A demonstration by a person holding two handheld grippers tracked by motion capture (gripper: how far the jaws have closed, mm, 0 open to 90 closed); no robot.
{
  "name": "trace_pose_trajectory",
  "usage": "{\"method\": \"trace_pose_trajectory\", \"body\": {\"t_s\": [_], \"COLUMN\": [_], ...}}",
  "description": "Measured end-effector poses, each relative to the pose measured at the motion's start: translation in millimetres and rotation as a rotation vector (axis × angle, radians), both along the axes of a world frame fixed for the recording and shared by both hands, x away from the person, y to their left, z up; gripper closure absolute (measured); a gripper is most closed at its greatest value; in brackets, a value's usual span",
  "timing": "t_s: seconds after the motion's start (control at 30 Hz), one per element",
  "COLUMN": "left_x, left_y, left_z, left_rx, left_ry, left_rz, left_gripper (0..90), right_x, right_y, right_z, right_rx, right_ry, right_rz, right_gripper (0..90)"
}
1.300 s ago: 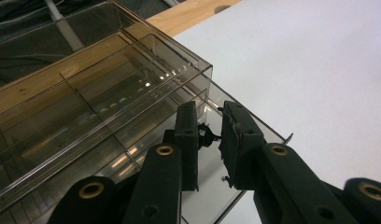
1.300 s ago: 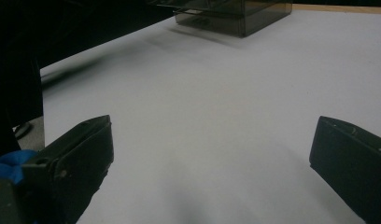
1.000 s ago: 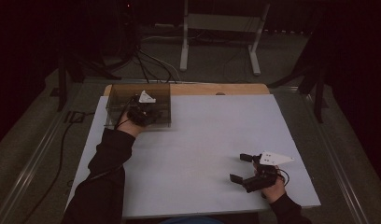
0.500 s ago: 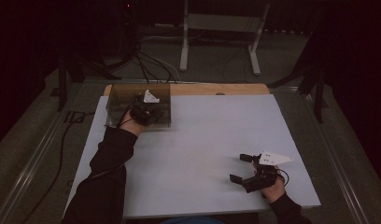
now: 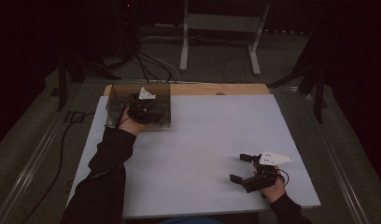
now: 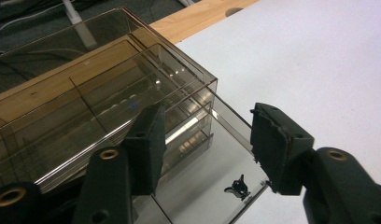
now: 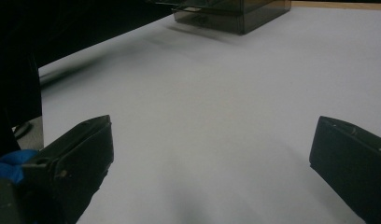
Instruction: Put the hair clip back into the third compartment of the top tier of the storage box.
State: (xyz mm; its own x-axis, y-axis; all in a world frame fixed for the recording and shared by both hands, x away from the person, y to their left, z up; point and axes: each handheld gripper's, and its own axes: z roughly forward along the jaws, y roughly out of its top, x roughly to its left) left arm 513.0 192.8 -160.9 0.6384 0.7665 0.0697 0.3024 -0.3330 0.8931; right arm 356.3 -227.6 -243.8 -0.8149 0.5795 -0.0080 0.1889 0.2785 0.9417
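Both claws agape — left claw (image 6: 205, 144) astride box wall (image 6: 230, 114)

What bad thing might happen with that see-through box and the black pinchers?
The left gripper is open right at the corner of the clear box. If it closes off-centre, the smooth wall may slip out or the box could slide on the white table. A tiny black clip lies in the lowest tray, which looks pulled out; a bump might knock it away. The right gripper rests open, far off, so it likely can't steady the box.
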Motion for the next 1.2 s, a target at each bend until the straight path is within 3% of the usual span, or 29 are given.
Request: {"method": "trace_pose_trajectory", "body": {"t_s": [0.2, 0.4, 0.63, 0.73, 0.87, 1.13, 1.2], "left_x": [-4.1, -6.8, -11.2, -11.7, -13.1, -19.7, -23.3], "left_y": [4.4, 5.5, 2.4, 2.8, 4.0, 5.3, 5.2], "left_z": [5.4, 13.4, 16.4, 18.1, 21.3, 27.4, 30.3], "left_rx": [-0.059, -0.075, -0.092, -0.112, -0.132, -0.15, -0.161], "left_ry": [0.017, 0.023, 0.019, 0.038, 0.043, 0.025, 0.0], "left_rz": [0.004, 0.028, 0.033, 0.003, -0.008, -0.067, -0.103], "left_gripper": [34.7, 20.1, 12.4, 6.0, 3.8, 0.5, 0.5], "right_x": [0.0, 0.3, 0.8, 0.5, 1.2, 1.0, 1.4], "right_y": [-0.5, -0.7, -0.3, -0.2, -0.7, 0.2, -0.2], "right_z": [0.1, -0.1, 0.0, 0.0, 0.2, 0.2, 0.1], "right_rx": [0.0, 0.001, 0.0, 0.0, 0.005, 0.003, 0.003], "right_ry": [-0.001, 0.0, 0.0, -0.001, 0.002, 0.001, 0.003], "right_rz": [-0.004, -0.005, -0.003, -0.002, -0.002, -0.001, -0.004], "right_gripper": [0.0, 0.0, 0.0, 0.0, 0.0, 0.0, 0.0]}}
